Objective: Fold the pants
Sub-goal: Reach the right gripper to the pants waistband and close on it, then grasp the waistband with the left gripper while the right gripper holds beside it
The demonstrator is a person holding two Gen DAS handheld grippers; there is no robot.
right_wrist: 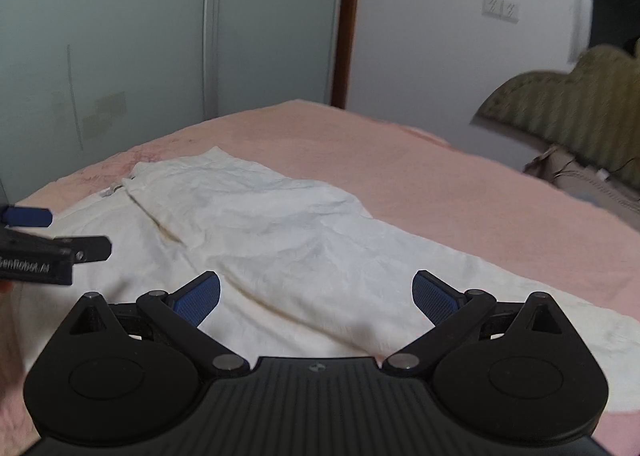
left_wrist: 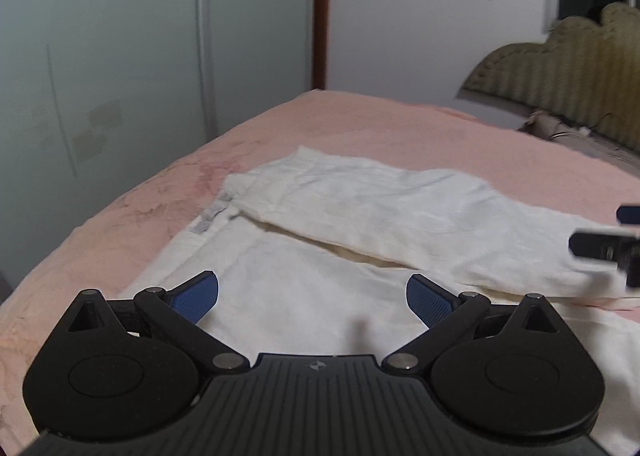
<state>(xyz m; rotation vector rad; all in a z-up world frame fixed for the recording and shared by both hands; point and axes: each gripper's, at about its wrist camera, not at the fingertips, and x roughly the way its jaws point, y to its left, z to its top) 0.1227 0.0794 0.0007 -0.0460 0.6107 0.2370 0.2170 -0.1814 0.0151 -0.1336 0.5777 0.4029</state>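
The left gripper [left_wrist: 312,298] hovers with its blue-padded fingers spread wide and nothing between them; directly ahead of and beneath it lie the white pants [left_wrist: 360,224], spread flat on a pink bedspread [left_wrist: 400,128], one leg folded across the other. The right gripper [right_wrist: 316,296] is likewise fully spread and empty, hanging over the same garment, whose legs run off to its right. Beyond both, past the bed's far edge, stand frosted sliding doors [right_wrist: 120,56]; a padded headboard [right_wrist: 580,104] sits to the far right.
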